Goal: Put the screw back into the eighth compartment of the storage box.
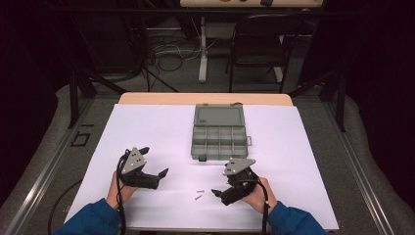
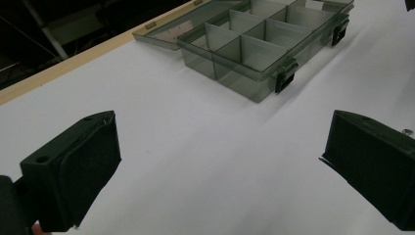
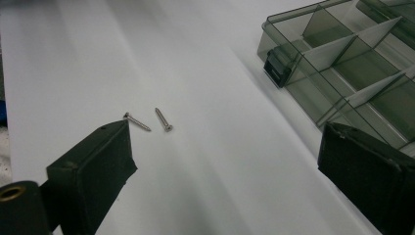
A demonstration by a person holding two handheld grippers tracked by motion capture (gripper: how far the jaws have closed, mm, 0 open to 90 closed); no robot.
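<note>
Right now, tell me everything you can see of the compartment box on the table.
The compartment box is smoky grey, see-through plastic, flat and rectangular. Its lid is swung fully open and lies flat behind the tray, towards the table's far edge. Thin dividers split the tray into small cells, all of which look empty. Two dark latches sit on its near wall. It rests on the white sheet, mid-table, with nothing else touching it.
</note>
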